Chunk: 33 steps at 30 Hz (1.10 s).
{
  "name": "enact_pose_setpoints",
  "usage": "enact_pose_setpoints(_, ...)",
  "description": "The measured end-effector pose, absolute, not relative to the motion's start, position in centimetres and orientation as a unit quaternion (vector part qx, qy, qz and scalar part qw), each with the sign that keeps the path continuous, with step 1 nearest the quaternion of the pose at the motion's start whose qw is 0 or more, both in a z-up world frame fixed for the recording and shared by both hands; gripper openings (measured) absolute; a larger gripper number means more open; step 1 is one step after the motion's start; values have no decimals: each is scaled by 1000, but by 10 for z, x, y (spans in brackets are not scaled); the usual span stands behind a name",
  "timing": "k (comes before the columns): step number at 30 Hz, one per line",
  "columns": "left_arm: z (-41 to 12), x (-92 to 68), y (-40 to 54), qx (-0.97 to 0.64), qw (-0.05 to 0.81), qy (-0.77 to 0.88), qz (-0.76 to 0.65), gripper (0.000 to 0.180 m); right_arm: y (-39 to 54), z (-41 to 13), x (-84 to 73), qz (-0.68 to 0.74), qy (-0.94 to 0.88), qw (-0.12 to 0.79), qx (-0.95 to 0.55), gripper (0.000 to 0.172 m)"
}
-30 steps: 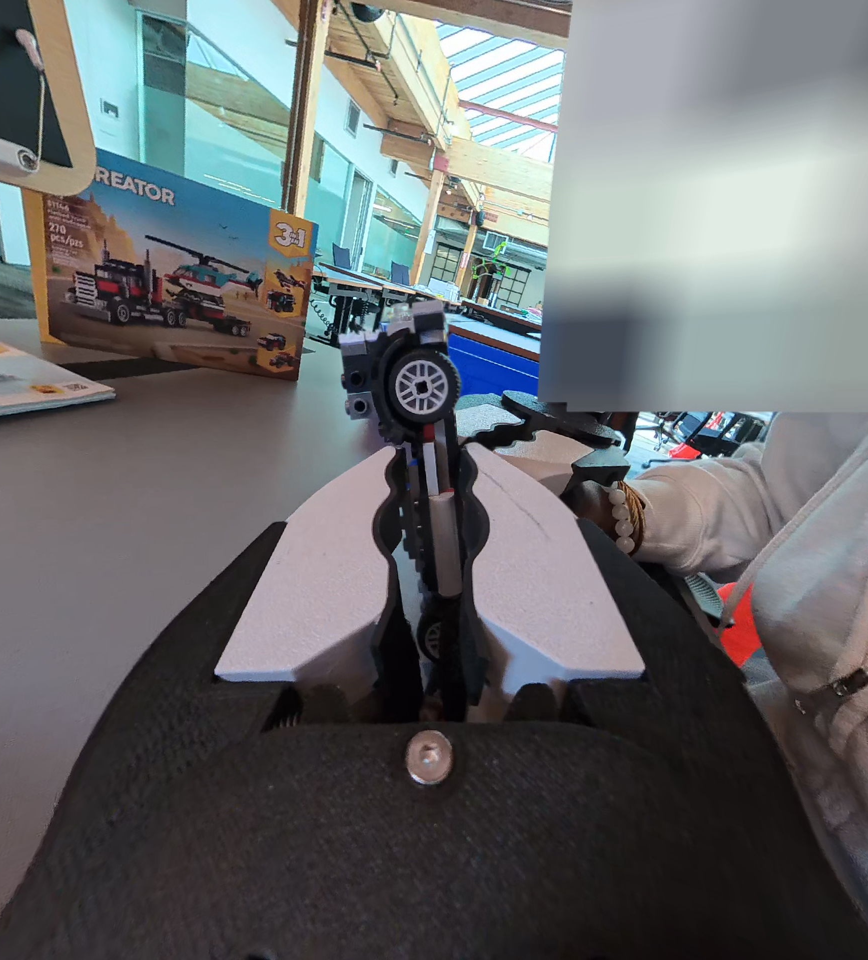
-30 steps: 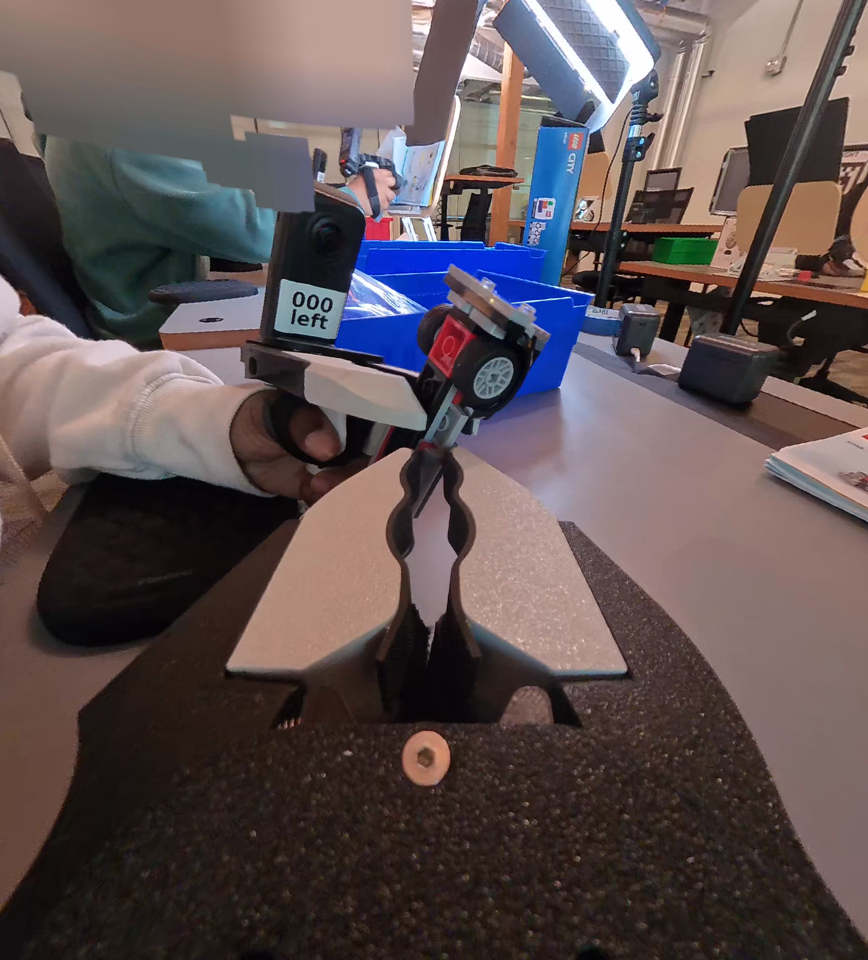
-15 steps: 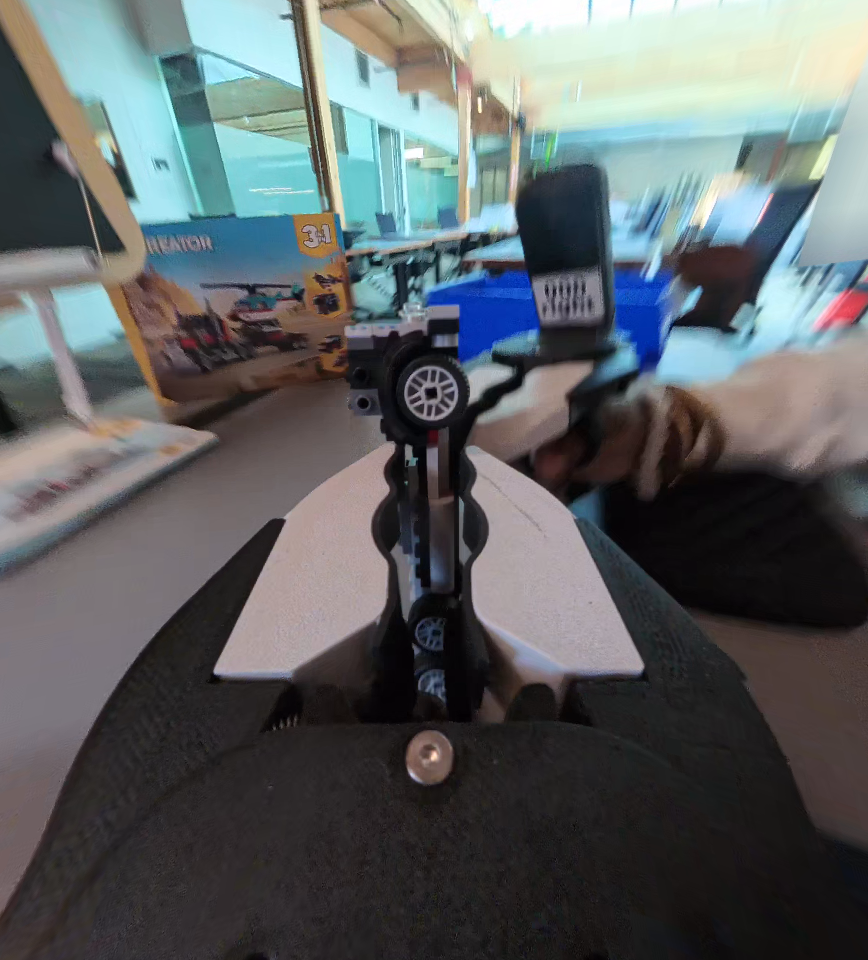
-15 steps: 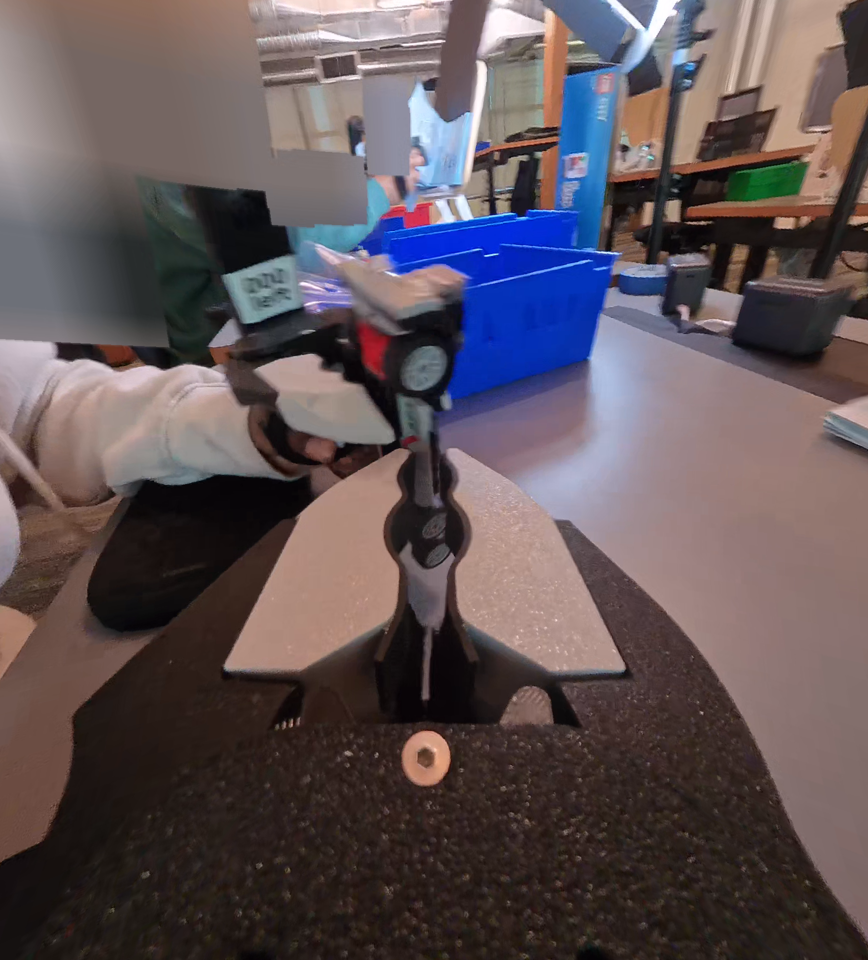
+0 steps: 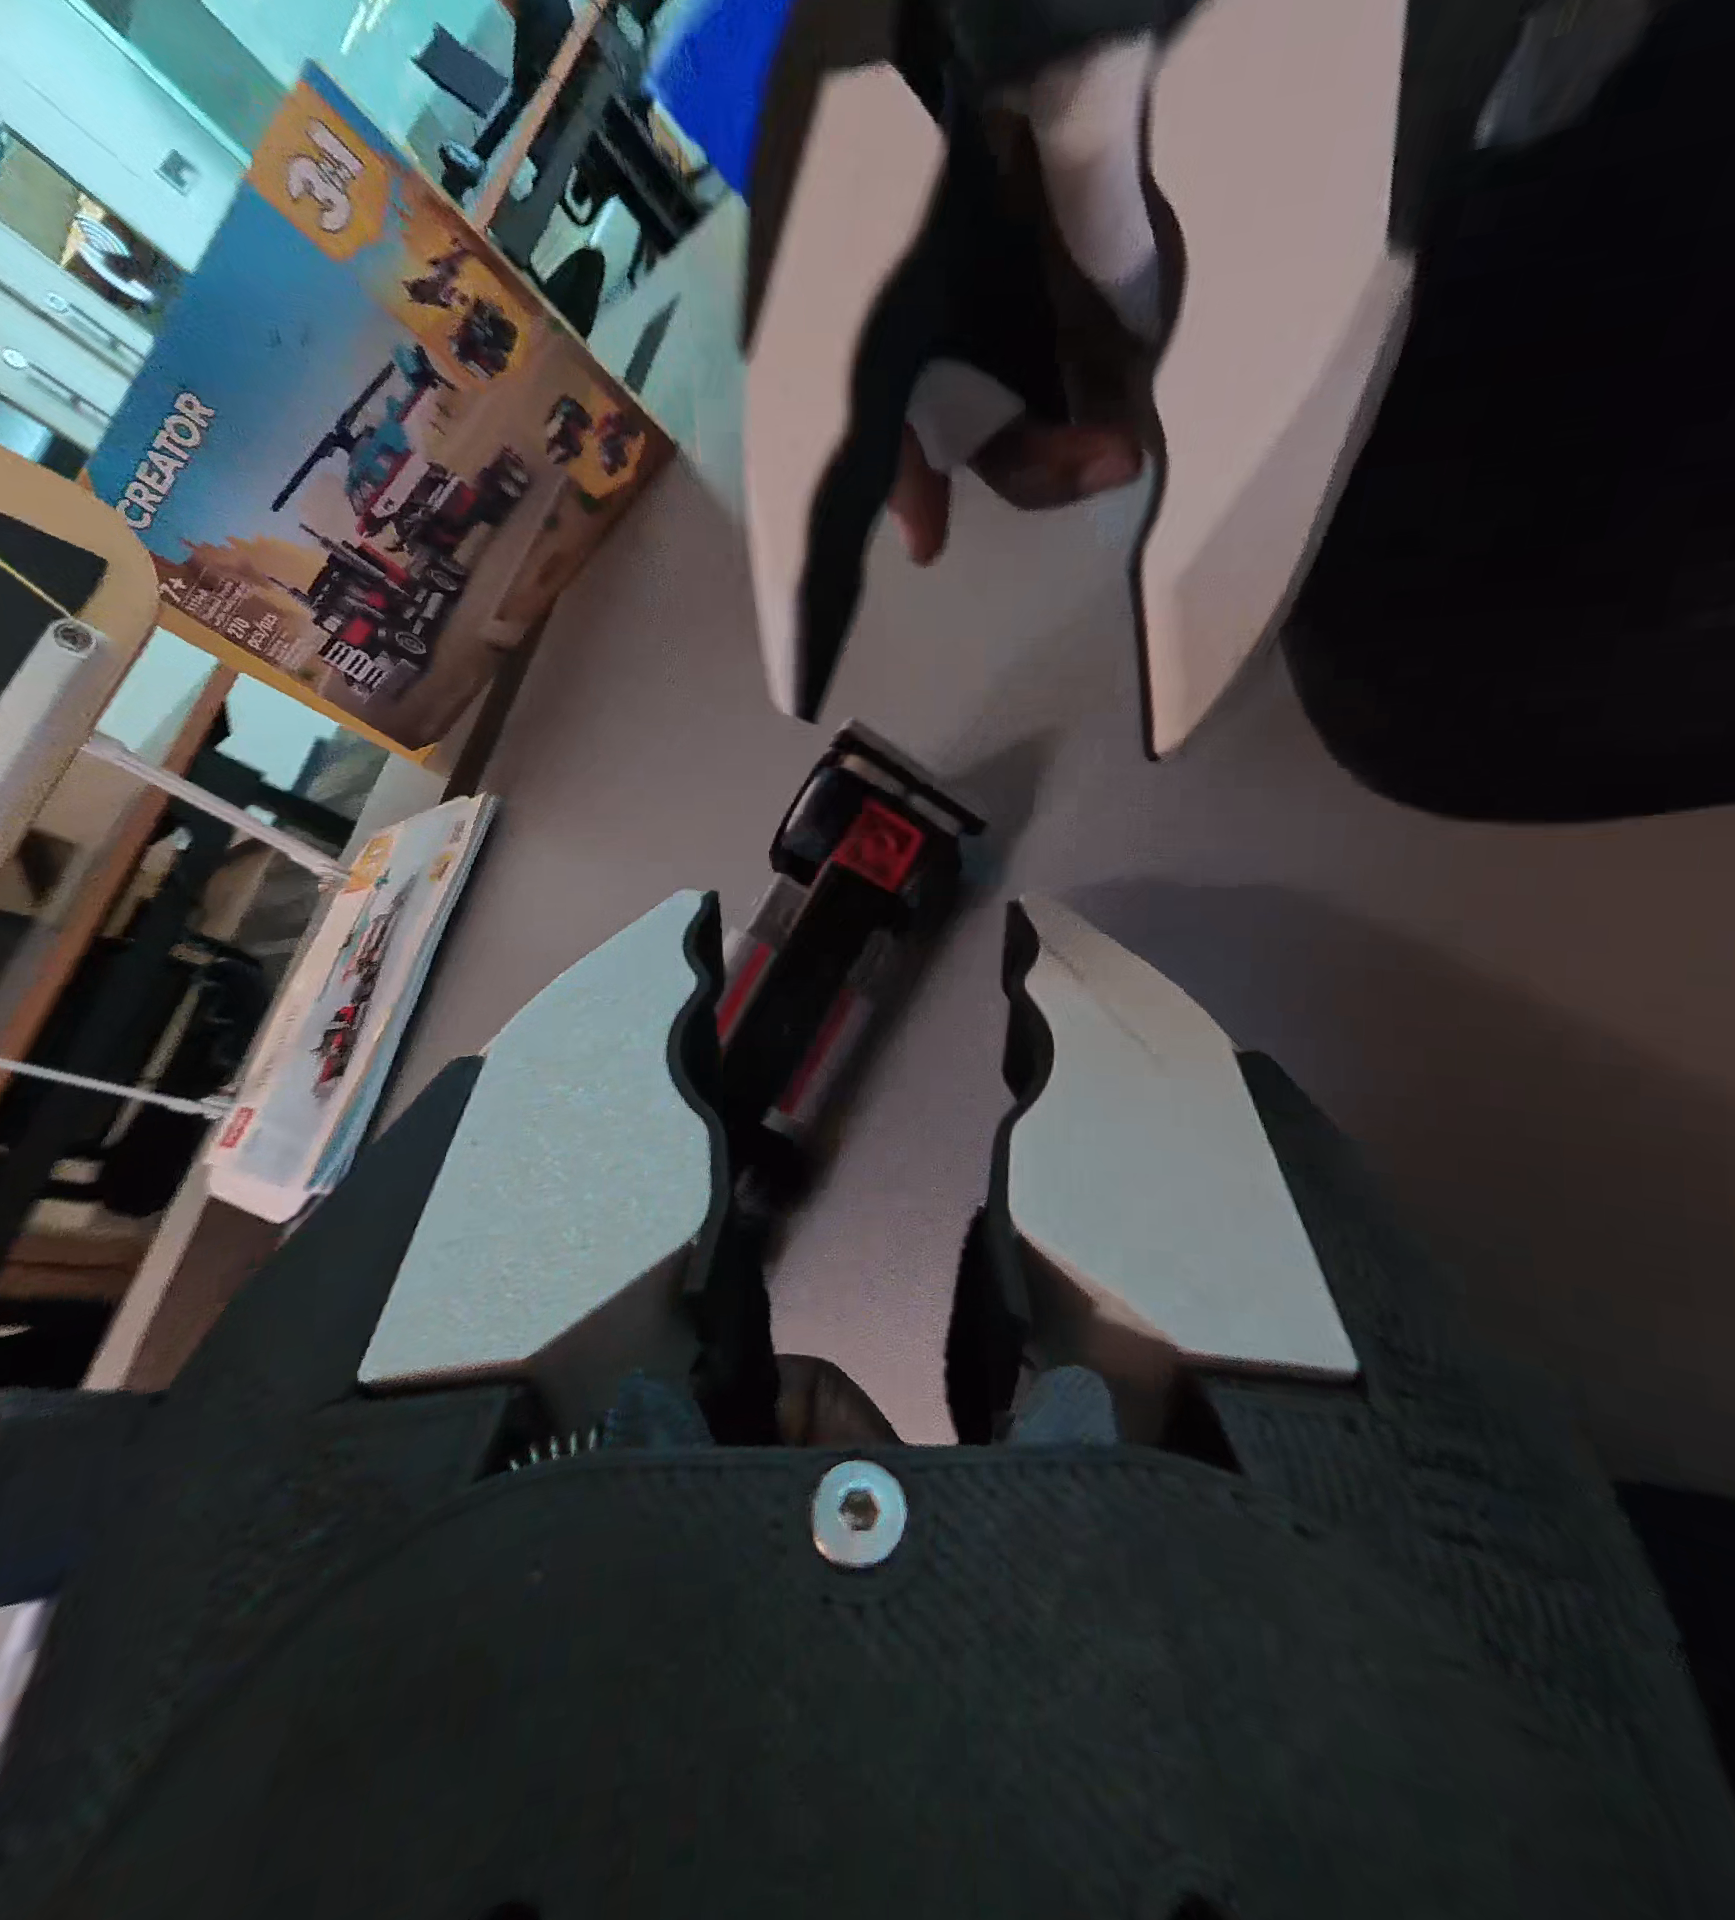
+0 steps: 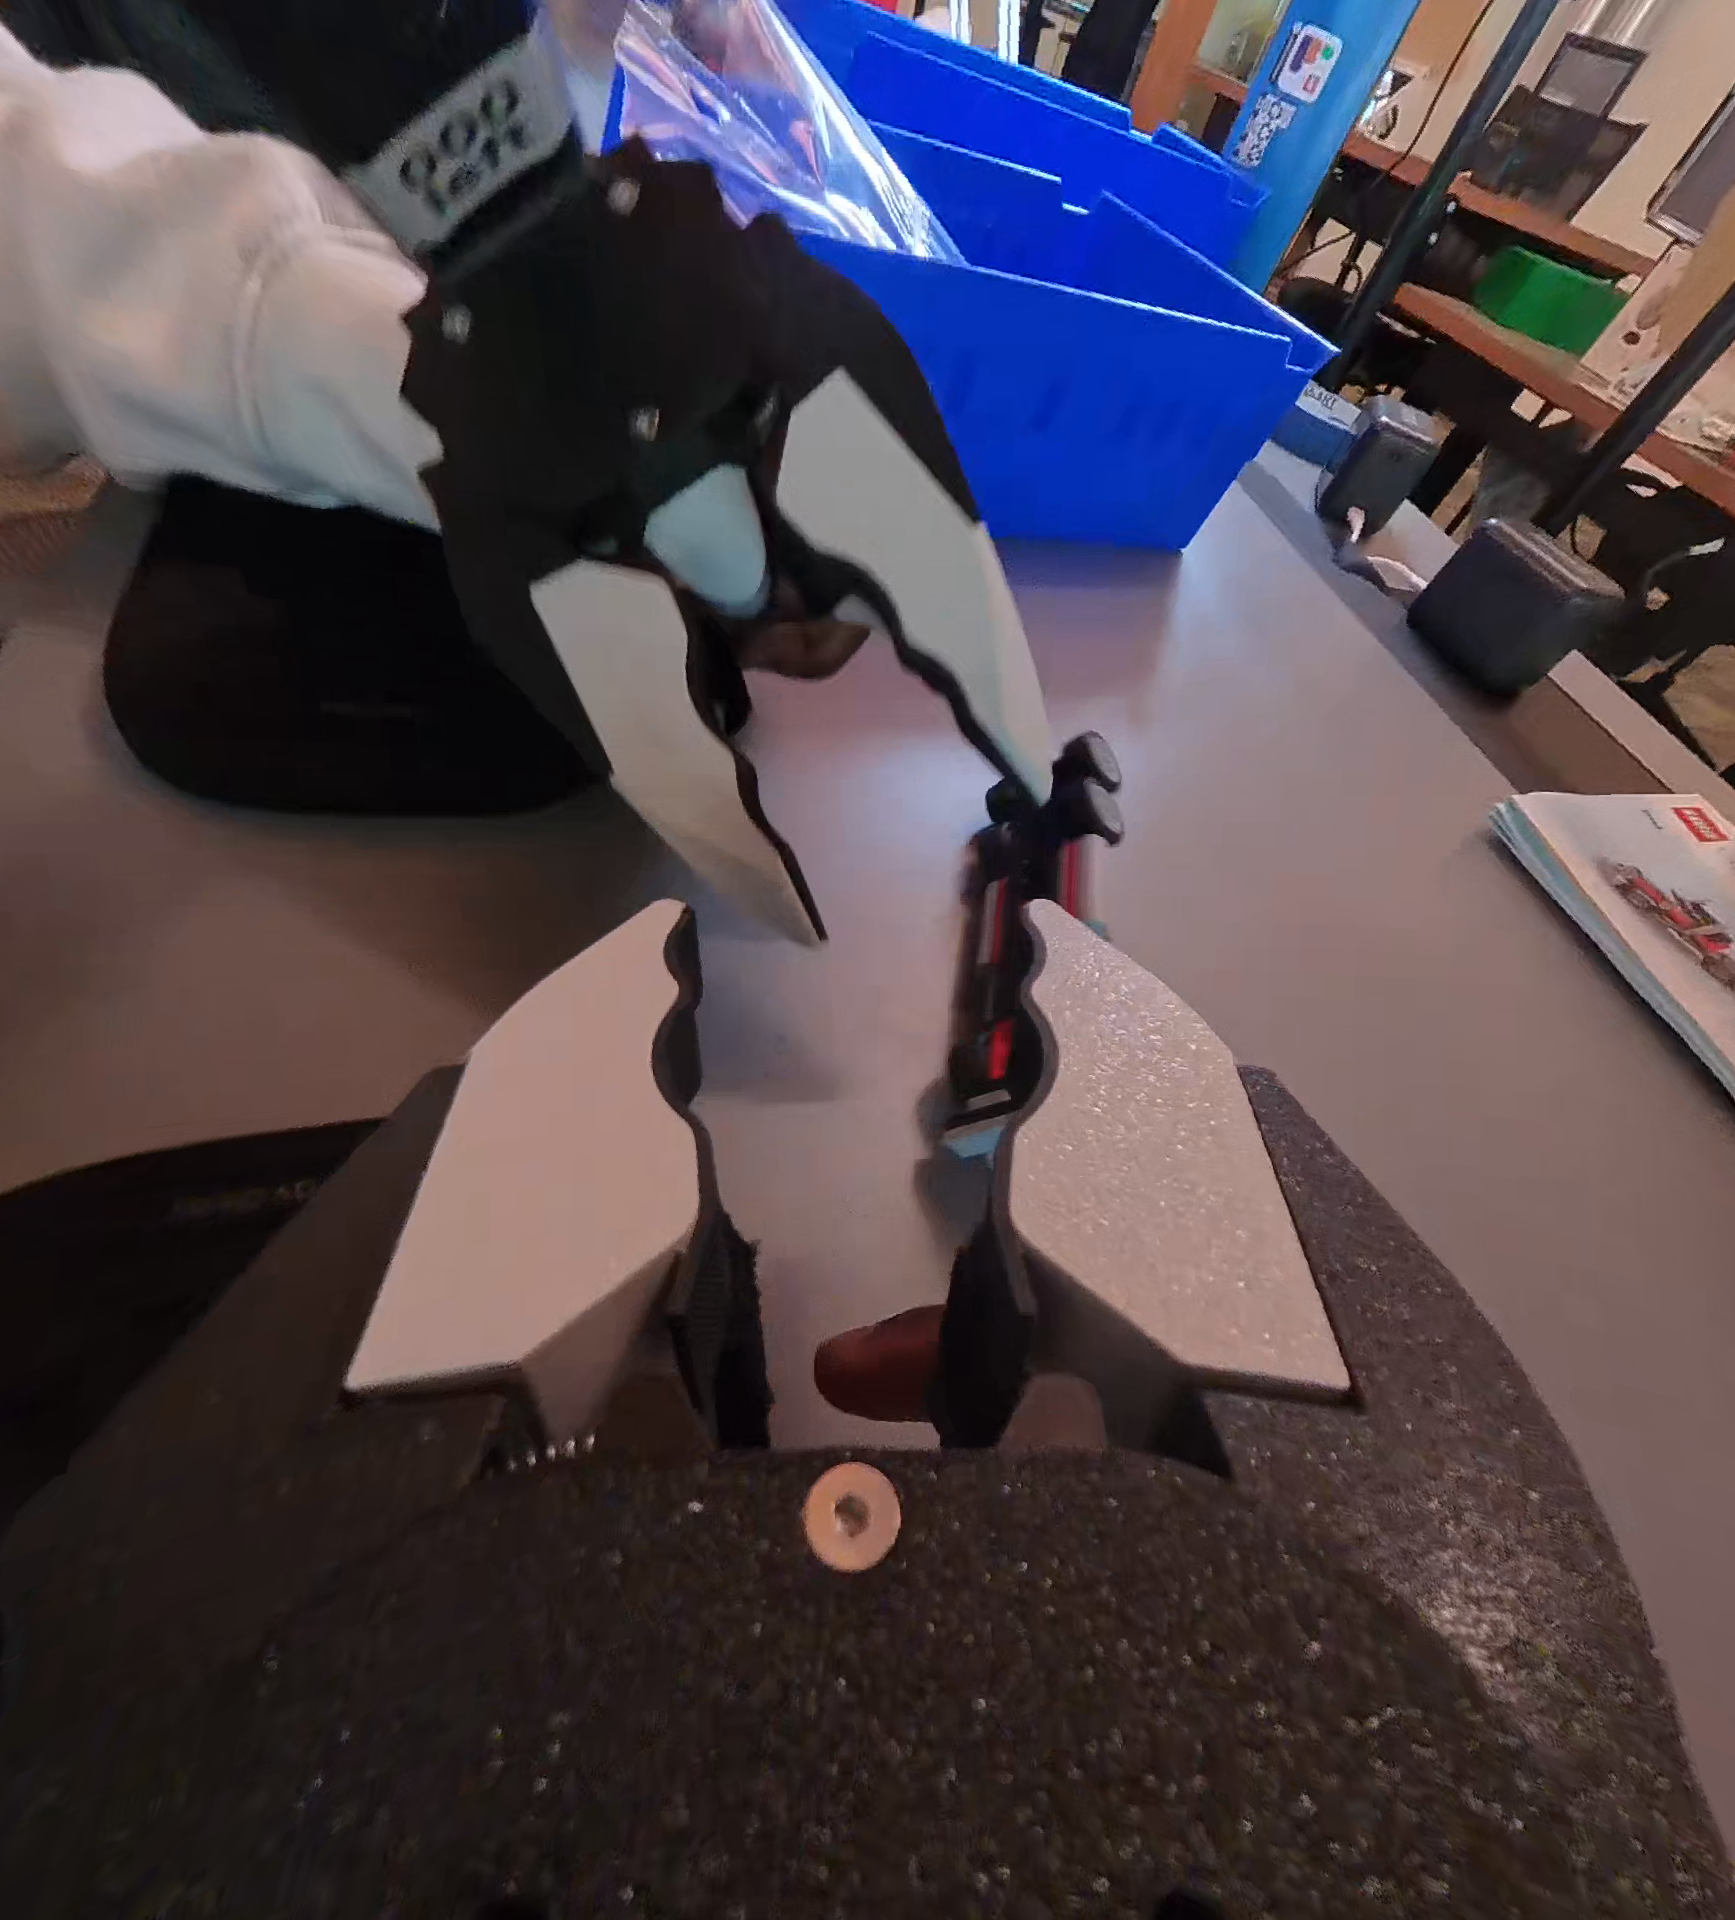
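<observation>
Black-and-red brick-built toy truck chassis [image 5: 847, 935] is lying on the grey table [image 5: 1362, 1091], between both grippers. Left gripper [image 5: 858, 914] is standing released, one finger [image 5: 572, 1122] beside the chassis. Right gripper [image 6: 858, 925] is gaping likewise, grasping nothing. Blue bin [image 6: 1071, 416], booklet [image 6: 1673, 935] and toy box [image 5: 375, 436] are sitting nearby.

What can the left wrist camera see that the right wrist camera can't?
Only the left wrist view shows the toy box standing at the table's far edge.

Only the right wrist view shows the blue bins, a dark grey block, a white sleeve and a green box.

Both show the toy truck lying on the grey table, a booklet, a black pad, and the left gripper and right gripper, fingers apart.
</observation>
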<state>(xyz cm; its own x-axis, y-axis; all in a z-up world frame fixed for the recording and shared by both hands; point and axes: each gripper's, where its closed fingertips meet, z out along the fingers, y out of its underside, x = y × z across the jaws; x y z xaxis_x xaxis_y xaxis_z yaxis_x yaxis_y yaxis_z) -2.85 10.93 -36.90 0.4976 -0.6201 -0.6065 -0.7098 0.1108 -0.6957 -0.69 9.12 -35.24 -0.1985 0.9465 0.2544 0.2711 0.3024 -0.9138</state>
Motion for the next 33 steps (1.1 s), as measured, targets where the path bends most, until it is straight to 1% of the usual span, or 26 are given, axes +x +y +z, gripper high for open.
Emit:
enact_pose_setpoints(2,-353,-34,106,-666,578,471,-11,57,94,-350,-3,376,-671,448,-456,52)
enact_pose_setpoints(6,-322,-68,117,-678,641,347,-95,68,116,-352,1,344,-663,453,-488,47)
enact_pose_setpoints(8,-318,-81,123,-678,662,293,-123,76,134,-356,1,312,-664,454,-506,53)
enact_pose_setpoints(11,-313,-90,126,-676,679,240,-159,89,155,-361,-6,326,-646,419,-549,72)
enact_pose_setpoints(13,-310,-93,126,-665,692,230,-159,94,168,-360,-15,334,-639,415,-555,71)
enact_pose_setpoints(16,-313,-94,125,-660,697,245,-136,94,184,-367,-27,289,-662,444,-531,65)
enact_pose_setpoints(19,-320,-94,125,-670,686,261,-112,94,191,-385,-30,224,-692,449,-518,66)
enact_pose_setpoints(21,-324,-92,125,-673,679,274,-106,93,196,-388,-31,207,-694,463,-510,66)
enact_pose_setpoints(27,-340,-84,124,-683,649,330,-64,91,215,-393,-26,203,-690,451,-528,66)
enact_pose_setpoints(30,-345,-82,124,-684,640,347,-47,90,218,-401,-24,208,-694,426,-543,69)
enact_pose_setpoints(33,-346,-83,125,-685,638,348,-44,88,215,-397,-26,259,-676,414,-552,71)
